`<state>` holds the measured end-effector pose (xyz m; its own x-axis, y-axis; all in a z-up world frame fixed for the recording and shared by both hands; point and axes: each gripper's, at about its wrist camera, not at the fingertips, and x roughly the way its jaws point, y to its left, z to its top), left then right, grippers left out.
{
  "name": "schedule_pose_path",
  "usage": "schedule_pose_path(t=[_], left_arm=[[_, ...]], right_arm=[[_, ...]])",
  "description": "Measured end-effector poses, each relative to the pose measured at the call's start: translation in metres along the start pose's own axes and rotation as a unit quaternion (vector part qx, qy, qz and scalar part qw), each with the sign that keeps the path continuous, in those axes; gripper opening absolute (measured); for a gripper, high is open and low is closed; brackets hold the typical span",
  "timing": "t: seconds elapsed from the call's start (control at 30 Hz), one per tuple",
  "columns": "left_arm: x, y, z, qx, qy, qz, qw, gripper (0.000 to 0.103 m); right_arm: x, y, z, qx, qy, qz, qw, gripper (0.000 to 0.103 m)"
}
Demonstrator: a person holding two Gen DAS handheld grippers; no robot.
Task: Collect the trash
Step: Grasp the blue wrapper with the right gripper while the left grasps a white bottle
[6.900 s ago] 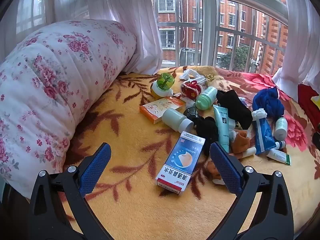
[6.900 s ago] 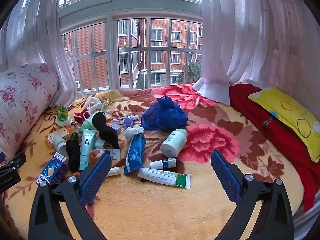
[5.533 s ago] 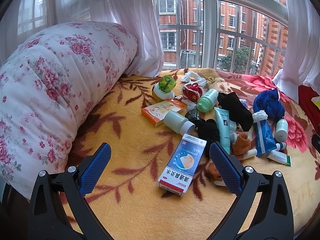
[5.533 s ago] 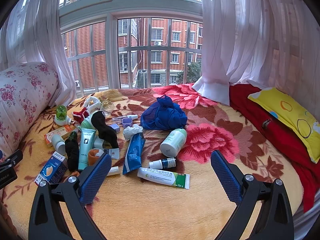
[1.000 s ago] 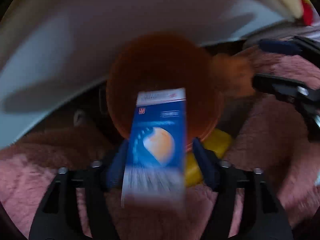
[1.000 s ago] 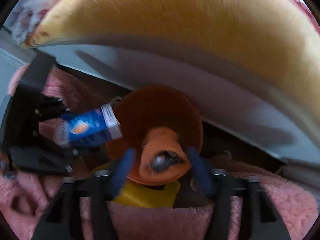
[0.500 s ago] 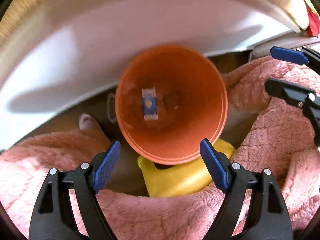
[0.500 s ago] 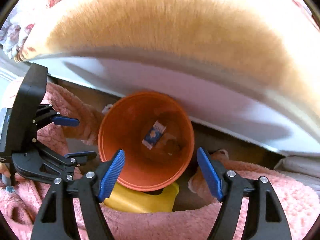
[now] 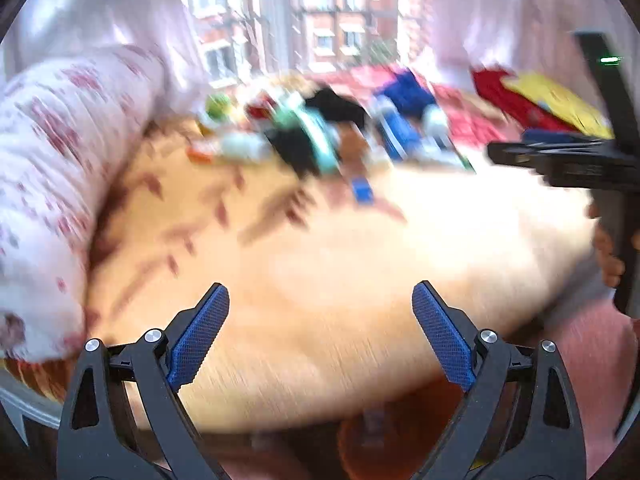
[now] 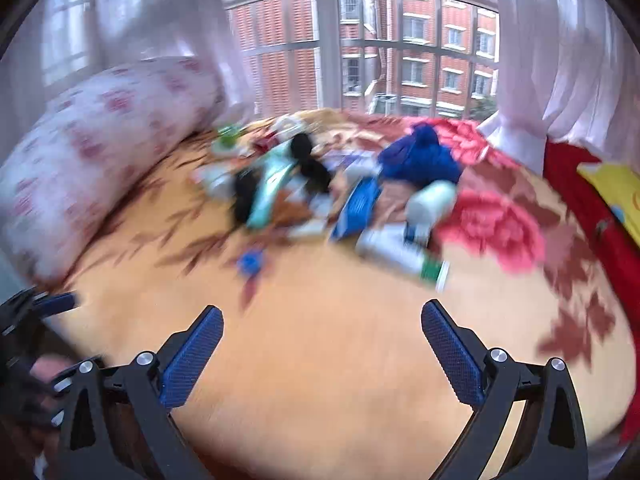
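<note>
Both views are blurred. The bed blanket (image 10: 320,360), yellow with brown leaves and red flowers, fills most of each picture, and the window (image 10: 360,48) with brick buildings stands behind it. A long floral pillow (image 10: 100,148) lies along the left side of the bed. The trash pile (image 10: 320,192) sits in the middle of the blanket, toward the window: a blue cloth bundle (image 10: 420,156), a black sock (image 10: 308,160), a teal tube (image 10: 268,192), a blue tube (image 10: 356,208), a white and green tube (image 10: 400,256) at the near edge, and a small blue piece (image 10: 250,262) a little apart from the rest. The orange bin (image 9: 384,440) shows only partly, at the bottom of the left view, below the bed edge.

The left gripper (image 9: 320,320) is released, its jaws have just been opening and nothing is between them. The right gripper (image 10: 322,340) is also released wide, its jaws have just been opening and they are empty
</note>
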<state>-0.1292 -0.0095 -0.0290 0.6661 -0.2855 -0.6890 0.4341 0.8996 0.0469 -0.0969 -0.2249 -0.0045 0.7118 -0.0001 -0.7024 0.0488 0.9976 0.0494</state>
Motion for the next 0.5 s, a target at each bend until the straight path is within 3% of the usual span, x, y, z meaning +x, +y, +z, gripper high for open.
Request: schedule_pose_path(t=[0.1,0.17,0.23,0.27,0.3,0.33,0.37,0.4,0.5], left_arm=[[0.011,0.008,0.02,-0.017,-0.013,0.01,0.9997,0.091],[0.019,0.01,0.026,-0.024,-0.013,0.011,0.9996,0.091],[0.029,0.014,0.03,-0.027,-0.01,0.013,0.9995,0.091],[0.033,0.017,0.03,-0.029,-0.007,0.015,0.9994,0.091],[0.037,0.017,0.03,-0.031,-0.006,0.016,0.9994,0.091],[0.04,0.019,0.031,-0.031,-0.004,0.017,0.9994,0.091],[0.043,0.017,0.033,-0.031,-0.002,0.018,0.9993,0.091],[0.045,0.018,0.033,-0.033,-0.001,0.019,0.9993,0.091],[0.049,0.024,0.035,-0.041,0.001,0.015,0.9991,0.091]], right_arm=[[0.059,-0.01,0.037,0.019,0.018,-0.029,0.999,0.095],[0.12,-0.013,0.061,0.009,0.054,-0.084,0.995,0.092],[0.162,-0.017,0.067,-0.008,0.088,-0.123,0.988,0.076],[0.184,-0.018,0.07,-0.012,0.114,-0.126,0.985,0.071],[0.202,-0.02,0.071,-0.005,0.141,-0.11,0.984,0.056],[0.209,-0.023,0.072,0.008,0.16,-0.09,0.983,0.04],[0.208,-0.022,0.073,0.013,0.158,-0.094,0.983,0.039],[0.205,-0.021,0.075,0.012,0.152,-0.096,0.984,0.031],[0.172,-0.02,0.076,0.018,0.127,-0.086,0.988,0.029]])
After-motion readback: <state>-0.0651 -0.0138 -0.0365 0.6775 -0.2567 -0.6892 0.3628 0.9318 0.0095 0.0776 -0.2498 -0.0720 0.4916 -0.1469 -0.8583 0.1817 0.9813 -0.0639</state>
